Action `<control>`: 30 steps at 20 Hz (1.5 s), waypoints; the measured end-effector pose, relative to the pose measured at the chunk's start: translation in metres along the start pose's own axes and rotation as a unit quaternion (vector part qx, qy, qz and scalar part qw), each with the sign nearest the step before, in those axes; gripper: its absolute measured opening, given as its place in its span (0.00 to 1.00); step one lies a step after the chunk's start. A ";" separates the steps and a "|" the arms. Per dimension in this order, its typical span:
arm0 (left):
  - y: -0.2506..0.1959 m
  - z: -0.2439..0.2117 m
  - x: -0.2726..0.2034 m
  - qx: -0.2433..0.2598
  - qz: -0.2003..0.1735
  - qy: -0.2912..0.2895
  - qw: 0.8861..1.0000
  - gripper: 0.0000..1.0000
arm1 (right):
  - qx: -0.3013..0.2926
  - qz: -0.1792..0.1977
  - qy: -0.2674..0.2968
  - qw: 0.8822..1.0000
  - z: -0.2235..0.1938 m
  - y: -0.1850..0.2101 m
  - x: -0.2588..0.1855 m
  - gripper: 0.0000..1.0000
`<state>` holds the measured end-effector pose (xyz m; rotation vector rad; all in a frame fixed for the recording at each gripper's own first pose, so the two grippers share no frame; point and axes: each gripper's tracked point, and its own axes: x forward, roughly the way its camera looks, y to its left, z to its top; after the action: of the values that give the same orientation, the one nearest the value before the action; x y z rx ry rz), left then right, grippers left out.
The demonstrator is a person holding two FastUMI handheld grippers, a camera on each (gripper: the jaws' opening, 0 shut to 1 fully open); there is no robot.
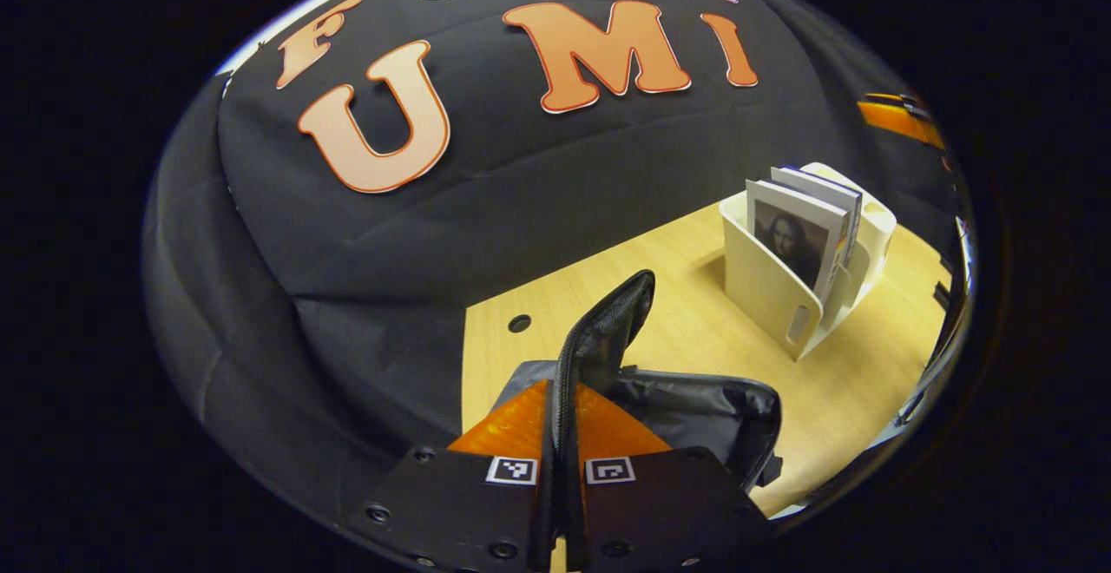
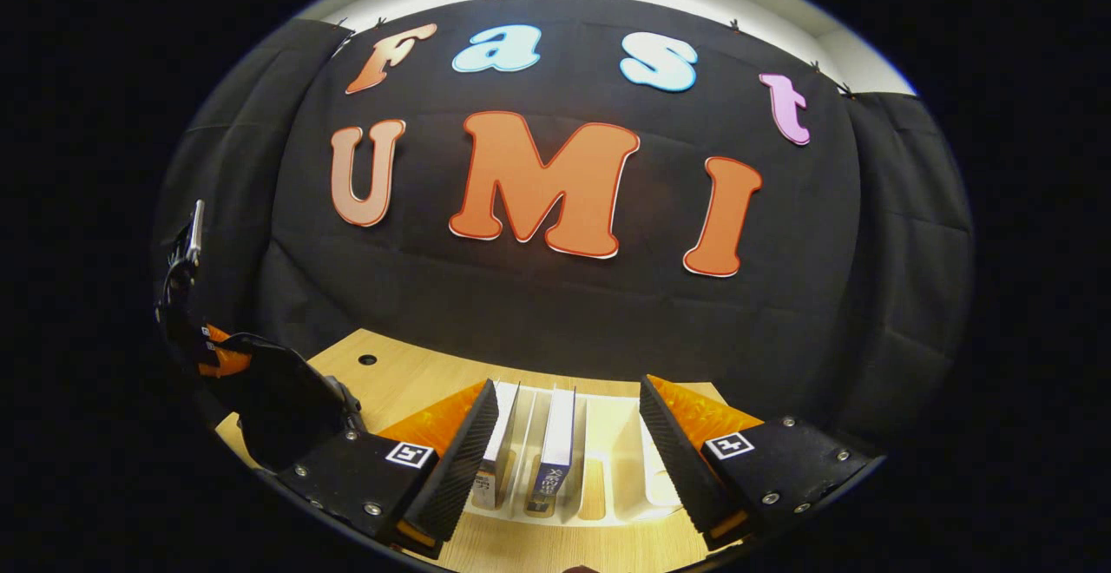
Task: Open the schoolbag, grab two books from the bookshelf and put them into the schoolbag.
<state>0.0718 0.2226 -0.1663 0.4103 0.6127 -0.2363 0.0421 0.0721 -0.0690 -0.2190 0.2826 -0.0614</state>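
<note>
The left tool (image 1: 562, 460) has its two fingers pressed together on a raised flap of the schoolbag (image 1: 694, 417), a soft dark fabric bag with a zip running along the pinched edge; the flap stands up between the fingers while the rest of the bag slumps on the bench (image 1: 694, 330), a pale wooden surface with a small round hole near its back edge. The bag's mouth gapes to the right of the flap, showing a dark lining. Toward the far right corner of the bench stands the bookshelf (image 1: 772, 295), a smooth cream plastic rack with curved walls, a handle slot in its side and upright dividers. The books (image 1: 803, 226) stand upright in it, the front one with a portrait on its cover. In the right gripper view the right tool (image 2: 568, 425) is spread wide and holds nothing, its ribbed fingers standing either side of the bookshelf (image 2: 608, 477), where two thin books (image 2: 555, 443) stand on edge in separate slots, spines facing the camera. The schoolbag (image 2: 278, 408) and the left tool (image 2: 213, 356) appear at the left edge of the bench (image 2: 417, 382).
</note>
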 end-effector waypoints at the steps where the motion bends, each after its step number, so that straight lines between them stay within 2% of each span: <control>1: 0.003 0.001 0.002 -0.003 -0.011 0.009 1.000 0.06 | -0.003 0.008 0.017 1.000 -0.002 0.005 0.004 0.97; 4: -0.002 0.015 0.002 -0.026 -0.061 0.014 0.998 0.06 | -0.003 0.024 0.068 0.997 -0.013 0.016 0.022 0.98; 7: 0.007 0.025 0.005 -0.032 -0.084 0.021 0.996 0.06 | 0.005 0.046 0.119 0.992 -0.021 0.032 0.035 0.98; 12: 0.014 0.035 0.010 -0.063 -0.132 0.047 0.988 0.06 | -0.038 0.044 0.180 0.982 -0.032 0.040 0.057 0.98; 14: 0.021 0.042 0.012 -0.065 -0.145 0.055 0.986 0.06 | -0.040 0.056 0.207 0.976 -0.037 0.048 0.062 0.98; 16: 0.026 0.049 0.016 -0.054 -0.154 0.060 0.985 0.06 | -0.038 0.068 0.244 0.967 -0.047 0.053 0.066 0.98; 18: 0.026 0.051 0.018 -0.044 -0.165 0.067 0.983 0.06 | -0.042 0.078 0.292 0.952 -0.064 0.058 0.068 0.98; 21: 0.019 0.047 0.020 -0.031 -0.192 0.083 0.977 0.06 | -0.043 0.095 0.333 0.937 -0.080 0.075 0.077 0.99; 24: 0.023 0.046 0.022 -0.027 -0.193 0.090 0.977 0.06 | -0.029 0.107 0.367 0.924 -0.092 0.085 0.087 0.98; 26: 0.025 0.046 0.023 -0.019 -0.189 0.088 0.978 0.06 | -0.046 0.095 0.405 0.908 -0.107 0.079 0.090 0.96; 30: 0.025 0.039 0.020 -0.009 -0.190 0.088 0.978 0.06 | -0.051 0.088 0.440 0.892 -0.124 0.081 0.102 0.80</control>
<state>0.1160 0.2264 -0.1419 0.2955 0.8662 -0.5645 0.1075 0.1162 -0.2305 -0.2598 1.2149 0.0389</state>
